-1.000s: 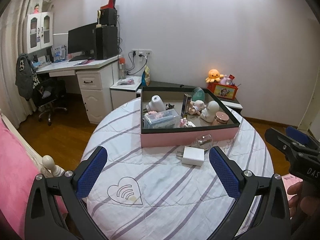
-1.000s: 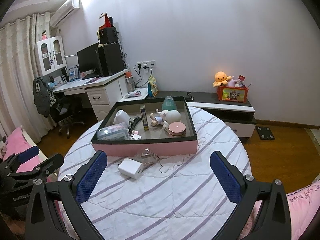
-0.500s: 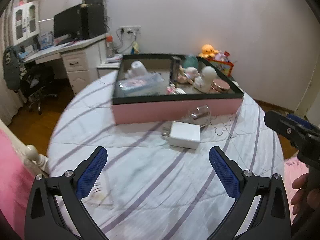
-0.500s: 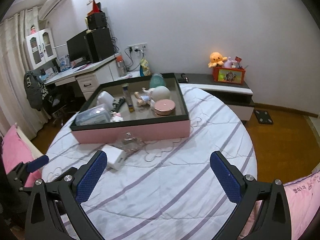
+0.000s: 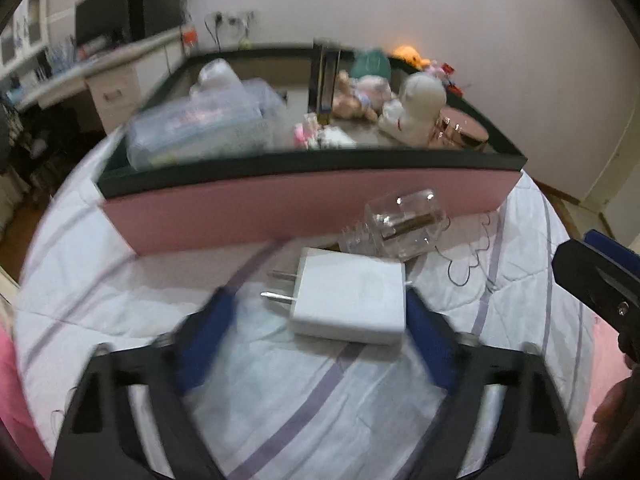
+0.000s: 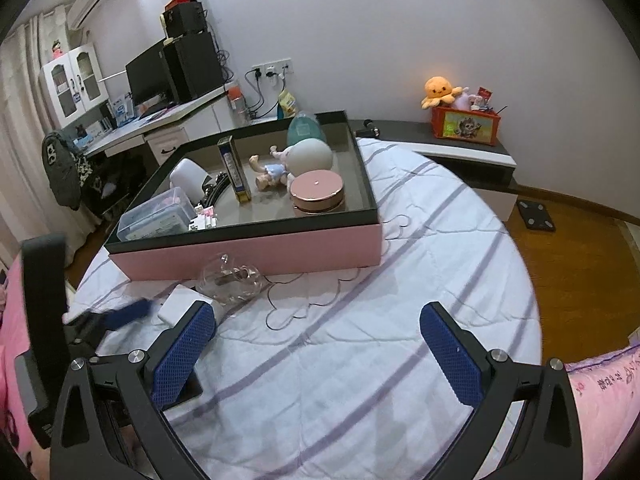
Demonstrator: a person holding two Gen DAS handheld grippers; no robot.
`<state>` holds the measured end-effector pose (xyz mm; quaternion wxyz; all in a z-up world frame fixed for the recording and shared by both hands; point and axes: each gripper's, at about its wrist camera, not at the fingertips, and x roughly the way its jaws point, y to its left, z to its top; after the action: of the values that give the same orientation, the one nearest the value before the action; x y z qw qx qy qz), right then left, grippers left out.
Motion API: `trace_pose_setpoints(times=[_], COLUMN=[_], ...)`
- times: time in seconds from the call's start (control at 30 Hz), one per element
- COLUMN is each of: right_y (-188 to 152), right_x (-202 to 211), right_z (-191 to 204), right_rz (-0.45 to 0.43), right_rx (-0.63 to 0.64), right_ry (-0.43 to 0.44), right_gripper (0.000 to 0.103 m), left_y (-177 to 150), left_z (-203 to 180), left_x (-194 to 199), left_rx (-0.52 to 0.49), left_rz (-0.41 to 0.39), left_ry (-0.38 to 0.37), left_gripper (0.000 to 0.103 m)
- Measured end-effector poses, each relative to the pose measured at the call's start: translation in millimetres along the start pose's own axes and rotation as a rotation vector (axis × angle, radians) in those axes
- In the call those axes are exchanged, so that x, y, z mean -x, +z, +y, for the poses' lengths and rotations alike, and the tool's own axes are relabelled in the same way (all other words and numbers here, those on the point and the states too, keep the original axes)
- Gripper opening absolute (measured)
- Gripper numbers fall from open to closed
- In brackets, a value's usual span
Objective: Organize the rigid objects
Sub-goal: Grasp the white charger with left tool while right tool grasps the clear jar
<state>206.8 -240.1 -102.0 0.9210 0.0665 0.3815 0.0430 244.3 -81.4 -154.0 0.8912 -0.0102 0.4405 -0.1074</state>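
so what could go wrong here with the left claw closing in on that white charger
The left claw is closing around the white charger, but only its right pad looks near the body; a lopsided squeeze could spin it on the soft quilt.

The clear acrylic box seems to touch the charger's far corner, so a nudge may shove it against the pink tray.

The metal prongs point toward the left pad and might catch it.

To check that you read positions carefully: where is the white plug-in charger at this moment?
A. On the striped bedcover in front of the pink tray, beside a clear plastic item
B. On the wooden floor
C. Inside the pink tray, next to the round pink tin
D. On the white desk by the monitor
A: the white charger lies on the striped bedcover, just in front of the pink tray, with the clear plastic item beside it.
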Motion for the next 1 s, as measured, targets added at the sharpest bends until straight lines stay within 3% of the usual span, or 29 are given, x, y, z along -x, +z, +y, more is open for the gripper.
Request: trace_pose_setpoints(times=[0.03, 0.17, 0.53, 0.7, 0.73, 0.77, 1.0], right_y=[1.3, 5.3, 9.4, 5.1, 4.4, 3.8, -0.6], right_x=[-3.4, -22.2, -76.5, -92.4, -91.1, -88.8, -72.9], right_z=[1.0, 11.2, 50.8, 60.9, 60.2, 58.3, 47.8], right_rz=[0.005, 0.034, 0.125, 0.140, 0.139, 0.136, 0.122], right_rx=[0.003, 0.018, 0.076, 0.105, 0.103, 0.098, 0.082], right_ry=[0.006, 0.044, 0.107, 0.076, 0.076, 0.086, 0.128], right_gripper=[0.103, 0.103, 0.103, 0.082, 0.076, 0.063, 0.063], left_y=[0.2, -1.4, -14.4, -16.8, -16.9, -17.1, -19.7], left_z=[0.8, 9.8, 61.8, 63.2, 63.9, 65.0, 67.0], left_x=[1.7, 6.6, 23.4, 22.5, 22.7, 22.9, 28.1], left_rx=[0.001, 0.011, 0.085, 0.079, 0.079, 0.081, 0.093], left_rz=[-0.013, -0.016, -0.040, -0.045, -0.046, -0.047, -0.049], left_ry=[-0.003, -0.020, 0.087, 0.087, 0.086, 0.082, 0.065], left_gripper=[0.067, 0.067, 0.067, 0.067, 0.067, 0.067, 0.067])
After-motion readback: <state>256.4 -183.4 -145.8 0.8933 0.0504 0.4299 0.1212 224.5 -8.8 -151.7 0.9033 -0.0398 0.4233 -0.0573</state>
